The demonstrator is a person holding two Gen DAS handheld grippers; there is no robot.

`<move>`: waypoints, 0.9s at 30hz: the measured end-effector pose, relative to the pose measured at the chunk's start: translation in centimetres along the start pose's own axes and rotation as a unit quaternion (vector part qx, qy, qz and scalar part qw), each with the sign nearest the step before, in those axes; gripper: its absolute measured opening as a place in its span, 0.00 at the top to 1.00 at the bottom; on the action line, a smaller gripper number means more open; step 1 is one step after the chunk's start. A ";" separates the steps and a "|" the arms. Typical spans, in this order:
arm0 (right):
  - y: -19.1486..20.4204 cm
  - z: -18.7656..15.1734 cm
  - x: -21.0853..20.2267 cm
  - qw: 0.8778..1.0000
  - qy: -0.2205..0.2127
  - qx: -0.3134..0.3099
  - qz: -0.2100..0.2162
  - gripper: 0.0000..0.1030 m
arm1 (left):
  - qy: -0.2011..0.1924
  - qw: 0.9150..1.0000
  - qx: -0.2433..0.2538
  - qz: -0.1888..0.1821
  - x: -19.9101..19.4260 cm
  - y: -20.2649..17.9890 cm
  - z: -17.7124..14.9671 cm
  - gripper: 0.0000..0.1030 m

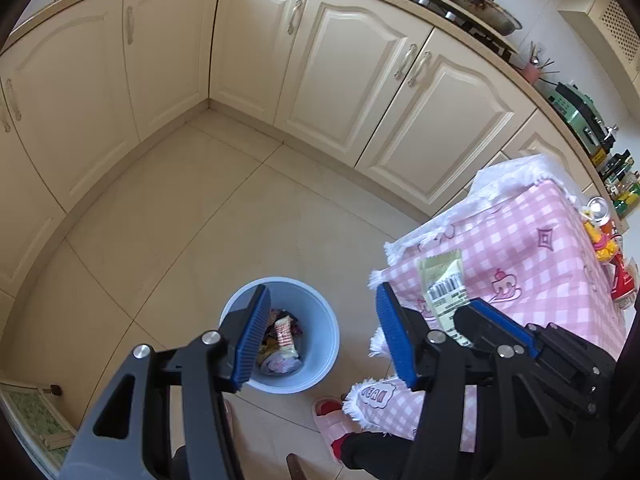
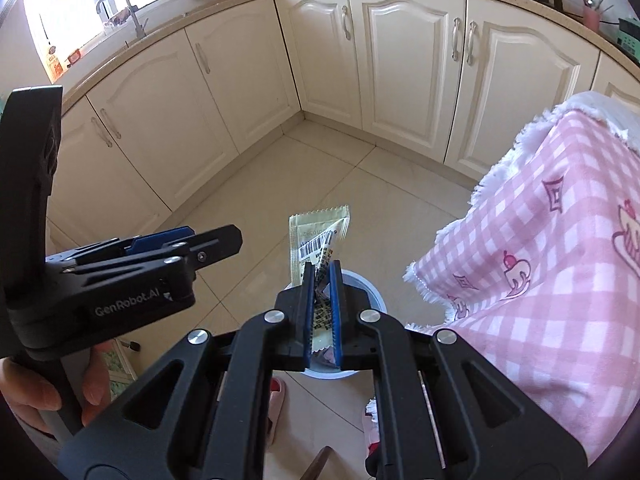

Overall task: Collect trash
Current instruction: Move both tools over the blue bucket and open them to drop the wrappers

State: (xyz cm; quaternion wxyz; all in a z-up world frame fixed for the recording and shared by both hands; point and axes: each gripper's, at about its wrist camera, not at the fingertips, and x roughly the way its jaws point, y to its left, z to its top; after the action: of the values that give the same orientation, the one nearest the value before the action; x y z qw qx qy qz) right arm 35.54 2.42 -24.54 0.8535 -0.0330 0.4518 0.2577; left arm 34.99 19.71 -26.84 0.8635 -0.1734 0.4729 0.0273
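Left gripper point(image 1: 320, 330): jaws standing apart, nothing between the pads, blue ribbed pads point(image 1: 256, 336) facing each other across a clear gap. Seen through that gap, below the jaws and toward the left pad: light blue bin point(image 1: 320, 320) on the tiled floor point(image 1: 240, 200), already holding crumpled wrappers and packets point(image 1: 280, 344). Right gripper point(image 2: 322, 308): jaws closed on a pale yellow wrapper point(image 2: 320, 232) with a printed barcode; pads pressing its lower part, upper part projecting beyond the jaw tips, creased and folded at one corner. Same wrapper point(image 1: 442, 288) visible in the left wrist view, just right of the left gripper's right pad, with the right gripper's black body point(image 1: 532, 344) behind it. In the right wrist view, bin rim point(image 2: 372, 292) showing directly under and behind the closed jaws, so wrapper positioned above the bin; no contact between wrapper and bin visible. Left gripper's body point(image 2: 152, 264) appearing left of the right jaws, level with them and apart, held by a hand point(image 2: 36, 396) at lower left. Right of both sets of jaws: pink checked cloth point(image 2: 560, 260) with white fringe, draped over a tabletop and hanging down its side. Further items on the far end of that cloth point(image 1: 600, 236), too small to identify with certainty. Beyond the jaws: cream cabinet doors point(image 2: 400, 60) running along two walls and meeting in a corner. Pink slippers point(image 1: 332, 420) on the floor beneath the jaws, beside the bin.
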 end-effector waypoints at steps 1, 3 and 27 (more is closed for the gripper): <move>0.0 0.1 0.1 1.000 0.001 0.001 0.001 0.92 | 0.002 1.000 -0.004 0.001 0.1 0.3 -0.1 0.47; 0.1 0.3 0.4 1.000 0.003 0.000 0.002 0.92 | 0.007 1.000 -0.013 0.001 0.2 0.9 -0.3 0.47; 2.0 2.2 2.7 1.000 -0.021 0.001 0.019 0.88 | 0.009 0.999 -0.039 0.019 -0.4 4.2 -0.2 0.47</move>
State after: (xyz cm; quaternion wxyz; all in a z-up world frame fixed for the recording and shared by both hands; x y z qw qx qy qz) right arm 37.46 5.89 -25.04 0.8575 -0.0184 0.4347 0.2745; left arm 33.70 23.60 -27.71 0.8512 -0.1986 0.4820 0.0607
